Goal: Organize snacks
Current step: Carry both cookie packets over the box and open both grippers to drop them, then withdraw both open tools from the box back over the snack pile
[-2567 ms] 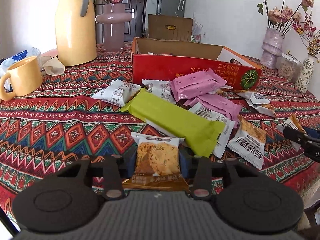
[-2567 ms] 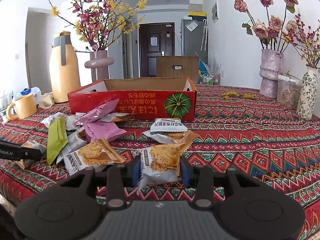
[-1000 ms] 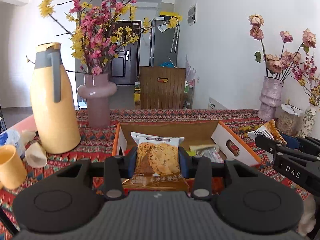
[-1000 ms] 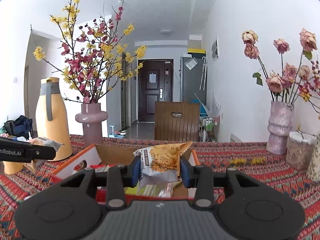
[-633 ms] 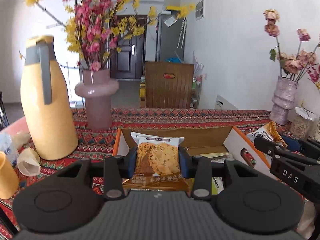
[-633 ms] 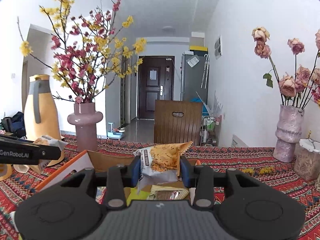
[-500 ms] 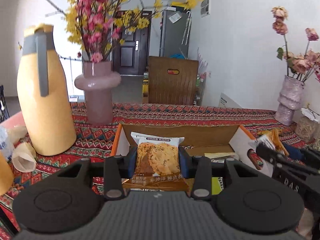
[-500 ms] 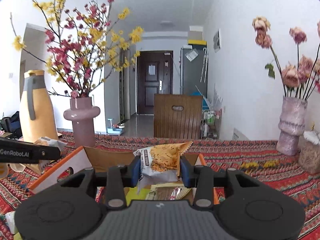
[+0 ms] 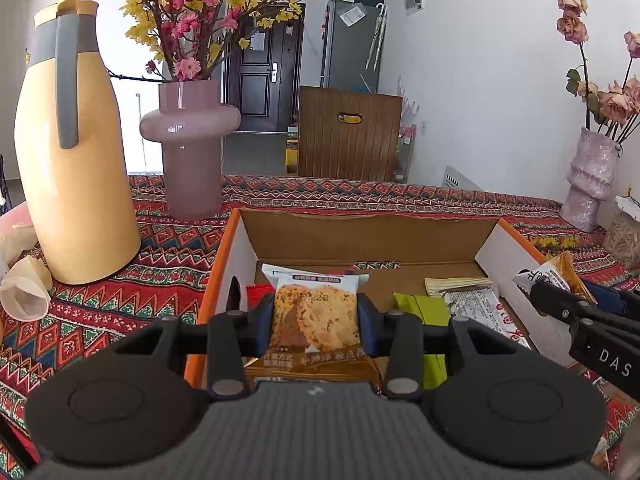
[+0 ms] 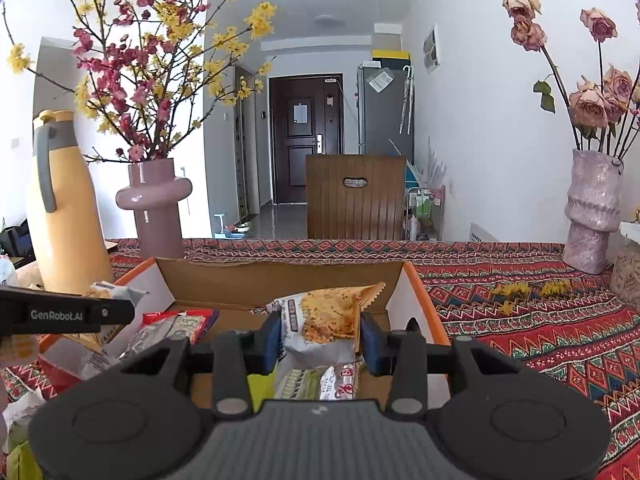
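Left tool [image 9: 316,322]: clamped on a biscuit packet with a brown base [image 9: 315,316], held above the open orange-edged cardboard box [image 9: 368,236].
Right tool [image 10: 320,338]: gripped a crumpled white-and-orange snack packet [image 10: 324,320] over the same box.
Box: stood on the patterned red worktop [image 10: 520,320], green wrapper [image 9: 422,308] inside.

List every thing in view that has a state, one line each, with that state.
left gripper: shut on a cookie packet, held over the box.
right gripper: shut on a crumpled snack packet, held over the box.
cardboard box: open, with several packets already inside.
green packet: lying flat in the box.
yellow thermos: upright, lid on.
pink vase: upright, holding flowering branches.
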The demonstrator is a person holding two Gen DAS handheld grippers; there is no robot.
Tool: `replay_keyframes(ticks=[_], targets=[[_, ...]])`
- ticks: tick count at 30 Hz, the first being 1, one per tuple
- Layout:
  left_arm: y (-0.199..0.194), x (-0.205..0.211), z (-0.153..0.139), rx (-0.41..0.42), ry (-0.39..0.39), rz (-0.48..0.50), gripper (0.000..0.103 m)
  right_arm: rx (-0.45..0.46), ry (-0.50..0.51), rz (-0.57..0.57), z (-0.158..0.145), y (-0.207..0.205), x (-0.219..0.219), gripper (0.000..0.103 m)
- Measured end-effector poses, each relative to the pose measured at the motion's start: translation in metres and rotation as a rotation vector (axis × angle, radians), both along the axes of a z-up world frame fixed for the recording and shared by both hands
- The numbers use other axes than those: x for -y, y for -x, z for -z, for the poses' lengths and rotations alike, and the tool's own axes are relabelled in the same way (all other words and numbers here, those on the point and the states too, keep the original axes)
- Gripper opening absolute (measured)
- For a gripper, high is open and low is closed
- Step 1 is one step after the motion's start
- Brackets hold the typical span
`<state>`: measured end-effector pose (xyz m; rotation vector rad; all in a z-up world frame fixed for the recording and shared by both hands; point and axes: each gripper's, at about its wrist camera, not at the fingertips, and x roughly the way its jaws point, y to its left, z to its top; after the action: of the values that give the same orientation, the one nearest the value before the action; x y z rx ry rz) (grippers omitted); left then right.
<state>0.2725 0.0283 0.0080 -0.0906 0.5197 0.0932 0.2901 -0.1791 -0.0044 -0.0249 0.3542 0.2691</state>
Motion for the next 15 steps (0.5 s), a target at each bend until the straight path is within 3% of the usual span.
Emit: replay_keyframes(ticks=[5, 8, 10, 11, 12, 13, 15], targets=[[0.004, 0.001, -0.002, 0.017, 0.006, 0.009, 0.043, -0.006, -0.006, -0.001, 0.001, -0.001, 0.001, 0.043], [0.007, 0.000, -0.004, 0.034, 0.014, 0.002, 0.053, -0.008, -0.027, -0.006, -0.001, 0.000, 0.004, 0.051], [0.009, -0.002, -0.005, 0.046, 0.019, -0.012, 0.068, 0.003, -0.039, 0.005, -0.002, 0.002, 0.007, 0.057], [0.011, -0.003, -0.007, 0.055, 0.025, -0.021, 0.074, 0.005, -0.050, 0.006, -0.003, 0.003, 0.008, 0.070], [0.013, -0.005, -0.008, 0.065, 0.031, -0.033, 0.089, 0.010, -0.057, 0.011, -0.004, 0.005, 0.010, 0.087], [0.016, -0.006, -0.010, 0.079, 0.034, -0.050, 0.102, 0.018, -0.061, 0.020, -0.005, 0.006, 0.011, 0.092], [0.022, -0.006, -0.013, 0.118, 0.030, -0.076, 0.103, 0.033, -0.070, 0.034, -0.006, 0.009, 0.013, 0.102]])
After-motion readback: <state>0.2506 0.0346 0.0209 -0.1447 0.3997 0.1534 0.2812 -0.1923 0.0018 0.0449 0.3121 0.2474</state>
